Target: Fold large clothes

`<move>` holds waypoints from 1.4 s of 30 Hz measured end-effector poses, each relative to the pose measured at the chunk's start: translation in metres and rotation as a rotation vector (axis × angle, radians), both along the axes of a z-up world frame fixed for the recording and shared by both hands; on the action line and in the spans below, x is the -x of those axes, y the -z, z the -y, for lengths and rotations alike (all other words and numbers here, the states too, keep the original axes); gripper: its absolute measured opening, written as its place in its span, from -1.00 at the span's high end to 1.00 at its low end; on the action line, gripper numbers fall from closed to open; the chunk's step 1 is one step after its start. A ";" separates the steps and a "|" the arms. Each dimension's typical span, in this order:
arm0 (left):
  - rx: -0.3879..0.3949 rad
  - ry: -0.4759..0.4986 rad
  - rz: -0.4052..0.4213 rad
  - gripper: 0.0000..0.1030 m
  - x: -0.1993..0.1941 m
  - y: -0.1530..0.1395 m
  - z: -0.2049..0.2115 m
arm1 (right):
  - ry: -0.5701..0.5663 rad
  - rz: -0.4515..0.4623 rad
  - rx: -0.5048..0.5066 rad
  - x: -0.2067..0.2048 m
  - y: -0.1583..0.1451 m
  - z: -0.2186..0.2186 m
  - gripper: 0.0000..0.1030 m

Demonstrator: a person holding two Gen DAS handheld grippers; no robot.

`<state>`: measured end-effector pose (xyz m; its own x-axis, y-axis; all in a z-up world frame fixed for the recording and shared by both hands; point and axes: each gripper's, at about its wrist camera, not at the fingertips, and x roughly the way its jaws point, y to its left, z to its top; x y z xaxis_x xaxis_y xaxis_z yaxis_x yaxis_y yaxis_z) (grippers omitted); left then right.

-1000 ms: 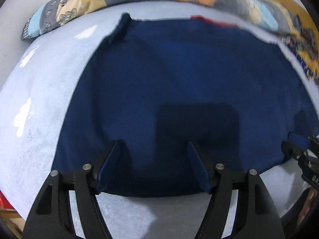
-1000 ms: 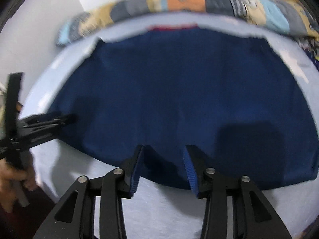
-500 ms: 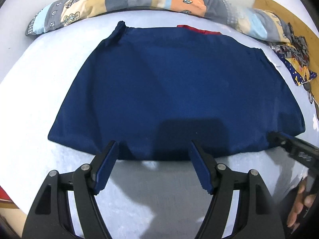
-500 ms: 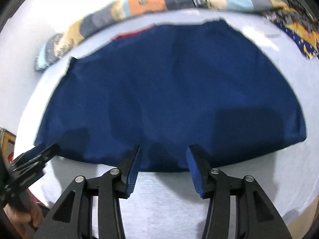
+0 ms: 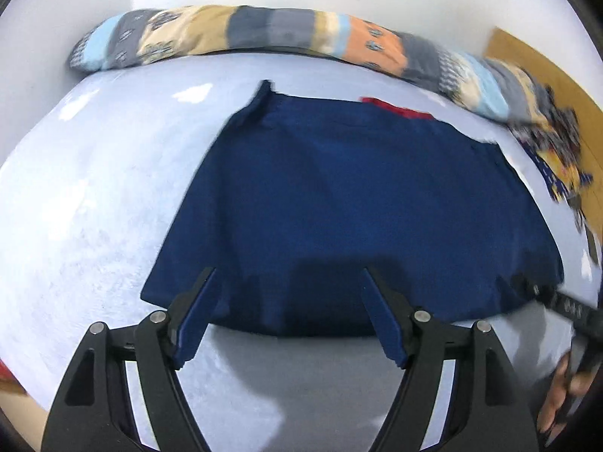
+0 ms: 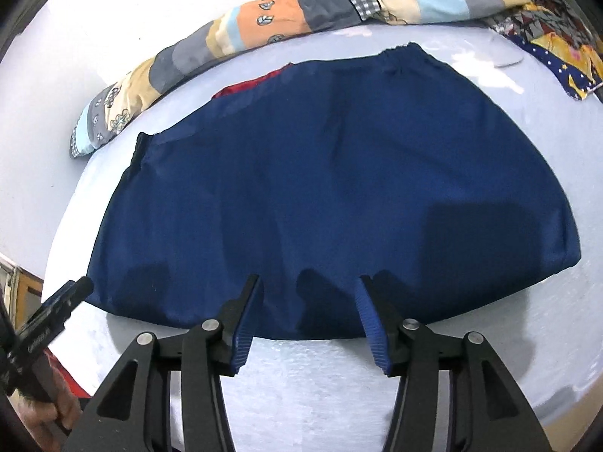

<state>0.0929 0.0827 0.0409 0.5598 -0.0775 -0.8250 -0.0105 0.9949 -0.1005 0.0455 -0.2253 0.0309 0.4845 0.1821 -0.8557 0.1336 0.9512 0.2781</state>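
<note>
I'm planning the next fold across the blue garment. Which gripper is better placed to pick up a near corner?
Probably the left gripper: its opening, empty jaws sit close to the garment's near-left corner. The right gripper, also opening and empty, hangs mid-hem, away from either corner.

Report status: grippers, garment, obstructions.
Left gripper and right gripper both opening, nothing between pads. Navy garment flat on bed. Patchwork quilt beyond; nothing obstructing.

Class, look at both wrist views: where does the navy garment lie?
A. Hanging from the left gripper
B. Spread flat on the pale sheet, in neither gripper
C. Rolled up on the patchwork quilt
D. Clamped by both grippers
B: the navy garment lies flat on the pale sheet, with nothing between either gripper's jaws.
</note>
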 end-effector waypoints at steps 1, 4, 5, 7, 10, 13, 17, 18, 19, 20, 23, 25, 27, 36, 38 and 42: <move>0.015 -0.017 -0.011 -0.46 -0.003 0.004 -0.003 | -0.005 0.001 0.009 -0.001 0.002 -0.003 -0.03; 0.083 -0.058 -0.057 -0.46 -0.009 0.017 -0.010 | -0.026 -0.027 0.042 -0.004 0.014 -0.005 -0.05; 0.087 -0.064 -0.081 -0.46 -0.010 0.021 -0.011 | -0.033 -0.050 0.042 -0.005 0.020 -0.006 -0.06; 0.068 -0.069 -0.104 -0.46 -0.013 0.026 -0.010 | -0.042 -0.041 0.071 -0.006 0.019 -0.009 -0.07; 0.052 -0.085 -0.092 -0.46 -0.015 0.027 -0.012 | -0.075 0.026 0.072 -0.005 0.007 -0.020 -0.08; -0.023 -0.078 -0.136 -0.46 -0.017 0.038 -0.008 | -0.150 0.047 0.063 -0.006 0.003 -0.041 -0.08; -0.098 -0.025 -0.136 -0.47 -0.015 0.040 0.007 | -0.225 -0.041 0.079 -0.013 0.024 -0.066 -0.13; -0.083 -0.012 -0.113 -0.47 -0.015 0.036 0.009 | -0.225 -0.033 0.080 -0.013 0.023 -0.066 -0.16; -0.070 -0.007 -0.082 -0.47 -0.012 0.031 0.010 | -0.226 -0.027 0.068 -0.013 0.019 -0.066 -0.16; -0.071 -0.002 -0.047 -0.47 -0.010 0.025 0.012 | -0.224 -0.008 0.046 -0.012 0.014 -0.063 -0.12; -0.113 0.033 -0.008 -0.47 -0.008 0.021 0.022 | -0.195 0.067 0.034 -0.006 -0.003 -0.048 -0.13; -0.111 0.058 -0.054 -0.47 -0.010 0.030 0.026 | -0.180 0.055 0.039 -0.007 -0.002 -0.042 -0.16; -0.098 0.082 -0.123 -0.47 -0.013 0.043 0.029 | -0.164 -0.025 0.002 -0.011 0.013 -0.034 -0.16; -0.020 0.134 -0.018 -0.47 -0.001 0.021 0.038 | -0.065 0.059 -0.206 -0.004 -0.007 0.018 -0.16; 0.025 0.152 0.003 -0.47 0.003 0.018 0.043 | 0.009 0.062 -0.267 0.002 -0.005 0.045 -0.19; 0.061 0.218 0.067 -0.47 0.006 0.014 0.069 | 0.124 0.087 -0.336 0.017 -0.005 0.092 -0.19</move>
